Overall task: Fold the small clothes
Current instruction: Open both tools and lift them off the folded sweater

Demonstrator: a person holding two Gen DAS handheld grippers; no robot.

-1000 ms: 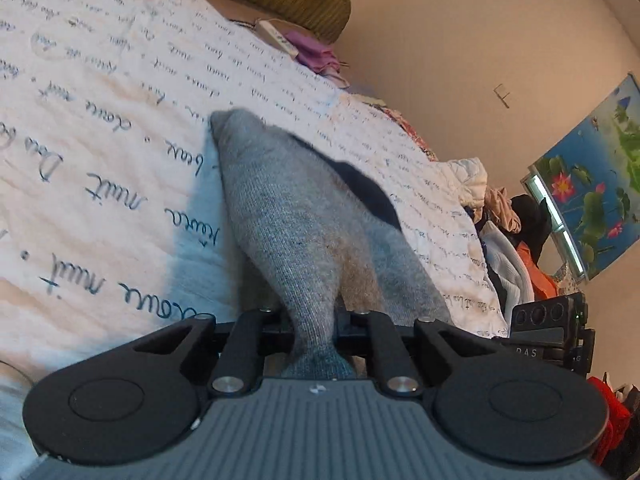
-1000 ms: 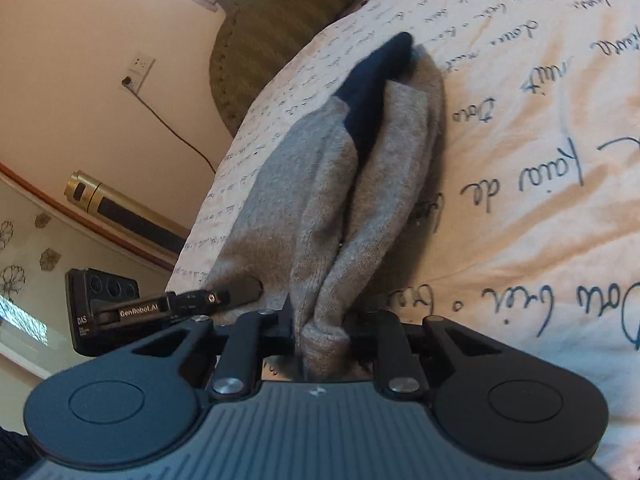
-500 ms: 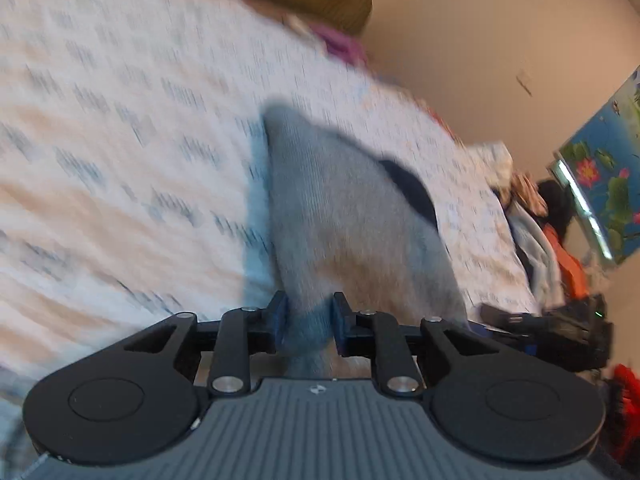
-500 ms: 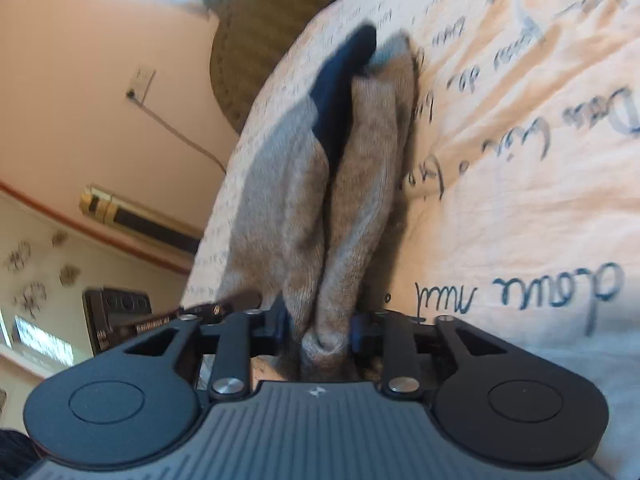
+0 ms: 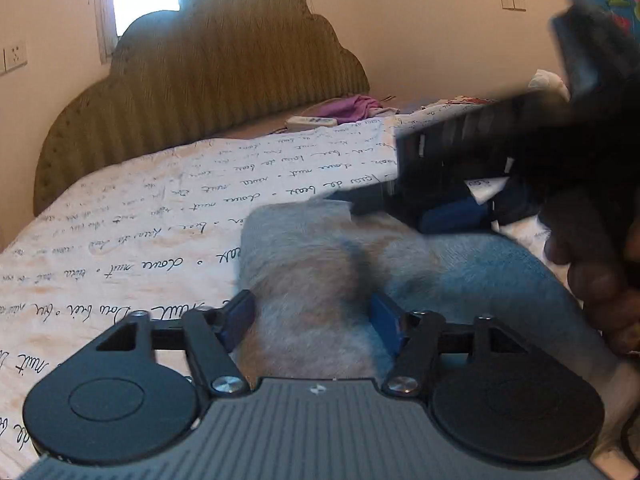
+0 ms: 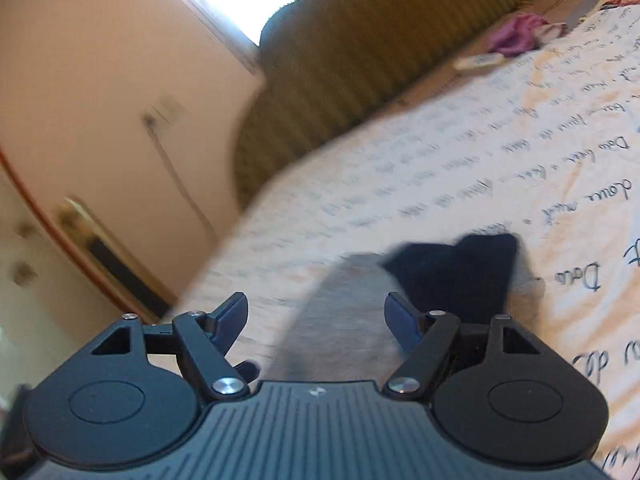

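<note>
On the bed: grey sock (image 5: 320, 264) lying on the lettered sheet (image 5: 132, 220).
Left gripper (image 5: 314, 316): jaws spread wide, sock between them.
Right gripper (image 6: 316, 316): jaws spread wide, gripping nothing.

**Grey, cream and olive across the bed**

The sock (image 5: 320, 264) is heathered grey with a warmer tan cast in the middle and a bluish tinge on its right side; in the right wrist view its far end (image 6: 460, 268) is solid dark navy, nearly black. The bedsheet (image 5: 160, 216) is cream with a faint peach mottling, covered in rows of dark blue cursive handwriting. The headboard (image 5: 208, 80) is olive green with fine vertical ribbing. The left claw (image 5: 316, 320) is matte black with blue finger pads (image 5: 386, 322) and silver screw heads; the right claw (image 6: 316, 316) matches it. A purple cloth (image 5: 352, 106) lies near the headboard, beside a white remote (image 5: 312, 121). The walls (image 5: 440, 28) are pale peach.
</note>
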